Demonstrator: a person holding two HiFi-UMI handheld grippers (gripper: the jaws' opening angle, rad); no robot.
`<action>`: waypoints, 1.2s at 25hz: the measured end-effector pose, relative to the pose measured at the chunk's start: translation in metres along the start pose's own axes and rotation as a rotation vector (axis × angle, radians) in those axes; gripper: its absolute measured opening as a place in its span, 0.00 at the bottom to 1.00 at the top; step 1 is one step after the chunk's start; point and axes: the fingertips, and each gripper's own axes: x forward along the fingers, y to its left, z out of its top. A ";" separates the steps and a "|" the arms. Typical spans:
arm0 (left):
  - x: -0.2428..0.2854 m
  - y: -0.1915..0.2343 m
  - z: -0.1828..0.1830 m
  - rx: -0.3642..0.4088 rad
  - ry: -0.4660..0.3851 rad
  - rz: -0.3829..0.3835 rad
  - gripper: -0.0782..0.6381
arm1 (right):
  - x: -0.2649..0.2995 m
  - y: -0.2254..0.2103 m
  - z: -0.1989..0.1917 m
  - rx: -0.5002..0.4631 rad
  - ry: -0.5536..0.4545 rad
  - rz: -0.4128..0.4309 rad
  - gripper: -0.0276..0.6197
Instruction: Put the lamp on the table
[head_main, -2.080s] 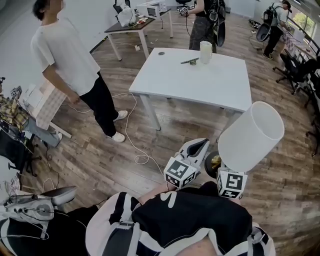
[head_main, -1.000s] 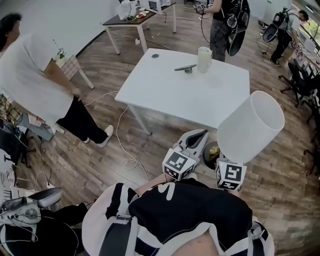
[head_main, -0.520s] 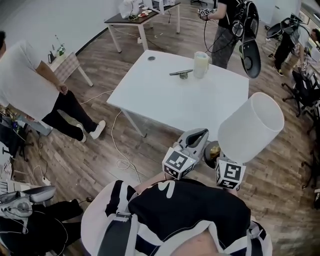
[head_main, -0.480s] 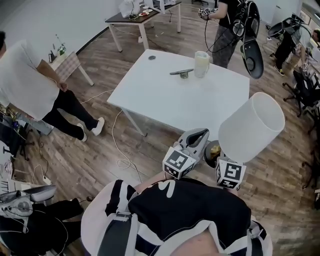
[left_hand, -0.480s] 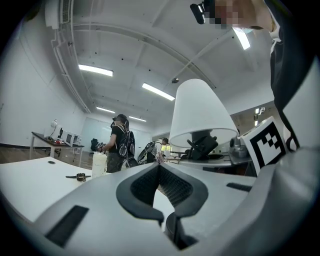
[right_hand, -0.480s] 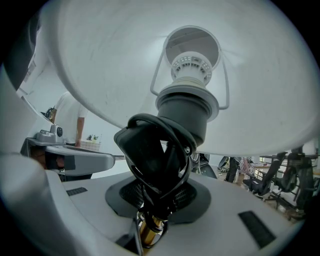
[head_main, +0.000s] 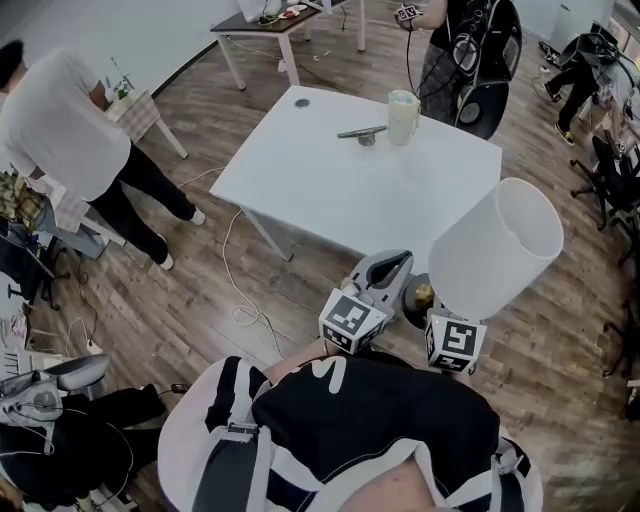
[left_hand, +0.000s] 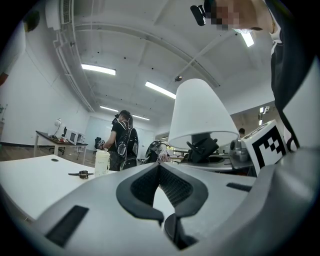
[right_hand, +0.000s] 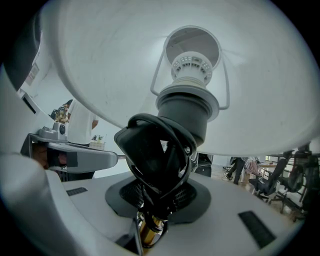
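Drawn closer to the tabletop (head_main: 330, 190), at its near edge; right claw (right_hand: 159, 200) clamped on lamp (head_main: 495, 250), left claw (left_hand: 160, 167) closed, empty; set-down likely next.

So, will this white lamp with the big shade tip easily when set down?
Probably yes: the white lamp's wide shade sits high above the thin brass stem that the right gripper holds, so it looks top-heavy. The shade seems light and easily dented. The bundled black cord could snag.
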 end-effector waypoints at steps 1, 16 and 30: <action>0.000 0.000 -0.002 -0.002 0.004 0.003 0.11 | 0.001 0.001 -0.003 -0.002 0.008 0.005 0.20; 0.009 0.009 -0.009 0.002 0.025 0.024 0.11 | 0.015 -0.006 -0.011 0.015 0.022 0.020 0.20; 0.071 0.083 -0.004 -0.023 0.030 -0.002 0.11 | 0.105 -0.026 -0.003 0.019 0.030 -0.021 0.20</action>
